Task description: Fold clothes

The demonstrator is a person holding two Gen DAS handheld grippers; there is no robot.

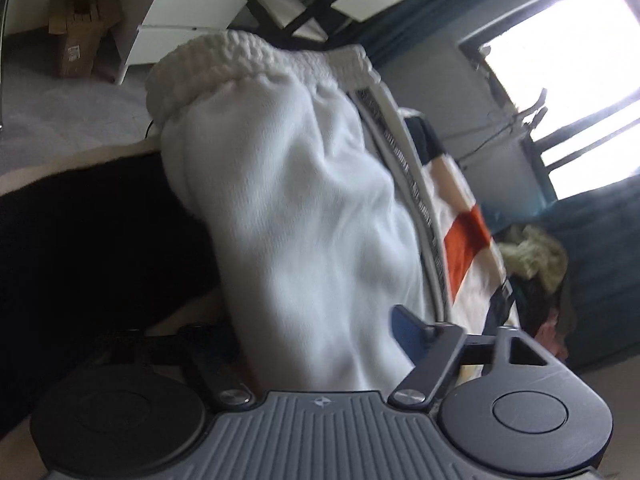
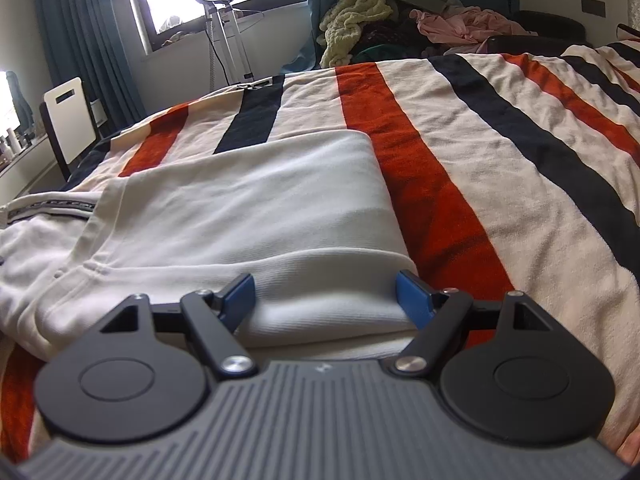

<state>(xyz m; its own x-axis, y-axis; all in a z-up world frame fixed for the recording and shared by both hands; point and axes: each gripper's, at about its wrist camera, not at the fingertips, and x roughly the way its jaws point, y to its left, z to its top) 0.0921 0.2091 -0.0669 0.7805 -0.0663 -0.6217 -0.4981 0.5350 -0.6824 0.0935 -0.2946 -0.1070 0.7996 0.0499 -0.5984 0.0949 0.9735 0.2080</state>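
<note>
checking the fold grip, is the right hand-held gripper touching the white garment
Cannot tell. In the right wrist view the right hand-held gripper stands open around the white garment's folded edge, but neither contact nor a gap at its blue pads shows plainly.

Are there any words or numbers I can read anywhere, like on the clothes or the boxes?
Nothing reads clearly.
Dark printed band down the side of the white ribbed-waist trousers: lettering, too blurred to read.
Pale sticker on the brown cardboard box on the floor: too small to read.
Small emblem on the grey ribbed body of the left gripper: a mark, not letters.
The striped red, navy and cream blanket carries no writing.
</note>
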